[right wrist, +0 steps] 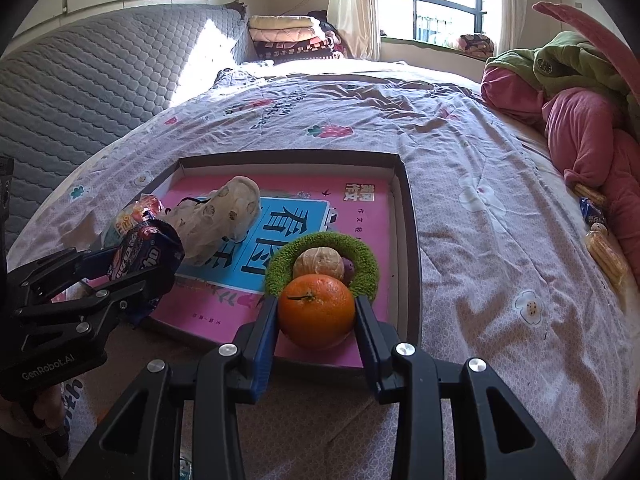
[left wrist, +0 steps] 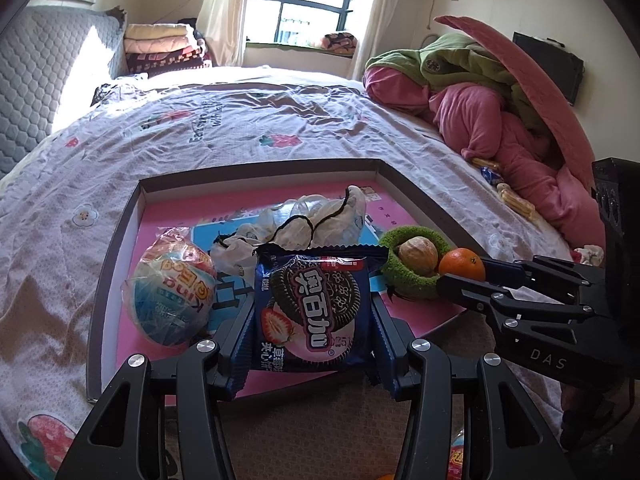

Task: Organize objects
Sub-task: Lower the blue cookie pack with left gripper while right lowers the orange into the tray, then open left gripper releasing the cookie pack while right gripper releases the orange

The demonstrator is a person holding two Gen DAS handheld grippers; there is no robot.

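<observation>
— Clamped between the left gripper [left wrist: 312,344] pads is a dark-blue foil packet of sandwich cookies [left wrist: 316,312], long axis running away from the camera, over the near edge of the shallow cardboard tray with a pink liner [left wrist: 116,248].

— And the other hand?

— Its right gripper [right wrist: 316,320] is clenched on a round, glossy orange tangerine [right wrist: 316,310], just near of the green fuzzy bowl [right wrist: 366,272] at the tray's right. That bowl looks the closest drop spot; the packet's free space lies farther left.
</observation>
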